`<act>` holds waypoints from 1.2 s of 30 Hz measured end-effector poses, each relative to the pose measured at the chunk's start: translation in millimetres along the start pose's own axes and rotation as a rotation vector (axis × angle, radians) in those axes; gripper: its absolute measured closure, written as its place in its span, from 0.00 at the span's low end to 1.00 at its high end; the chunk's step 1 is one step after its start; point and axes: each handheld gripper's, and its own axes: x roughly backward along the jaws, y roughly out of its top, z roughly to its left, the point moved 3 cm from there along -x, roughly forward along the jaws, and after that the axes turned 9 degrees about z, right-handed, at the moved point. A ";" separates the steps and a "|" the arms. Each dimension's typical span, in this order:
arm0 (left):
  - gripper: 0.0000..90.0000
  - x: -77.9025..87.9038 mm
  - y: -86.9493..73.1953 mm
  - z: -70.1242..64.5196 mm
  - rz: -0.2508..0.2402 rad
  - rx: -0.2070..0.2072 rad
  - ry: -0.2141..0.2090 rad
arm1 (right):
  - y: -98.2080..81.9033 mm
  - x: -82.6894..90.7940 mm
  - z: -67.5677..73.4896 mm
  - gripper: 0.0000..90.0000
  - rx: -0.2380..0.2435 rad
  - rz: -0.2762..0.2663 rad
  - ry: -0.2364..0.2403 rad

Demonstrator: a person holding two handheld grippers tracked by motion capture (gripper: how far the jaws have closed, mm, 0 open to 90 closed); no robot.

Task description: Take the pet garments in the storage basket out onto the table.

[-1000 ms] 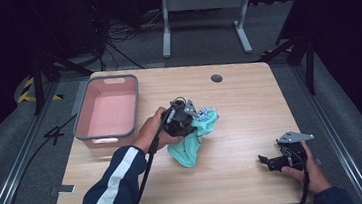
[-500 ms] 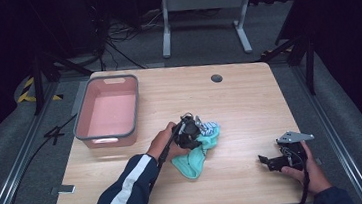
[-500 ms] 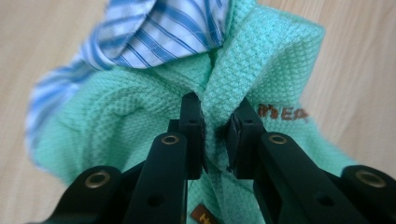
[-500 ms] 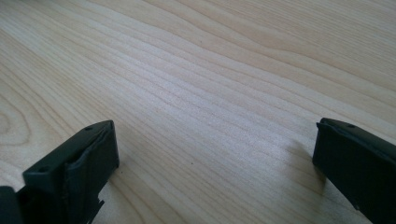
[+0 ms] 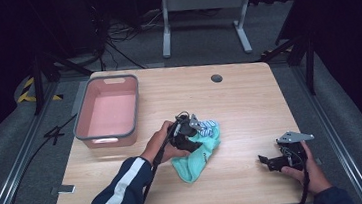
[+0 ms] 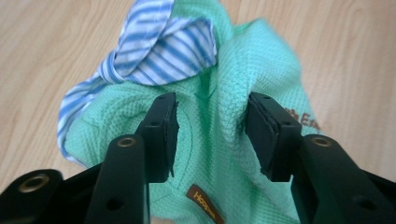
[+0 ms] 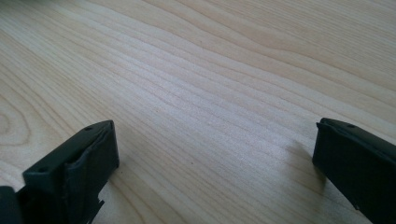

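A mint-green knit garment (image 5: 198, 156) with a brown label lies crumpled mid-table, and a blue-and-white striped piece (image 5: 210, 126) is bunched at its far end. My left gripper (image 5: 194, 137) hangs just over the garment. In the left gripper view the green fabric (image 6: 219, 135) fills the gap between the jaws and the striped piece (image 6: 163, 51) lies beyond. The left gripper (image 6: 212, 105) has just been opening its jaws; the pads stand off the cloth. My right gripper (image 5: 268, 163) rests low at the near right, open over bare wood (image 7: 215, 135).
A pink tub (image 5: 108, 138) with a grey rim sits at the table's left, nothing inside it. A dark round grommet (image 5: 216, 78) marks the far middle of the wooden table (image 5: 250, 110). A metal stand and cables lie on the floor beyond.
The left hand came down and toward the near edge with the cloth, which now lies flatter on the table. The left jaws have parted. The right hand stayed put.
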 end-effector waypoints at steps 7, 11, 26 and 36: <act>0.51 17.8 -5.0 4.3 -0.018 0.006 0.020 | 0.0 0.0 0.0 0.01 0.000 0.000 -0.001; 0.47 25.1 -9.9 4.4 -0.016 0.009 0.034 | -0.1 0.1 0.0 0.01 -0.001 0.000 -0.001; 0.32 48.2 -45.3 -1.1 0.004 -0.016 0.074 | -0.1 0.1 0.2 0.01 -0.002 0.001 -0.001; 0.27 50.3 -69.7 -4.8 0.029 -0.023 0.086 | -0.1 0.0 0.0 0.01 -0.001 0.000 -0.001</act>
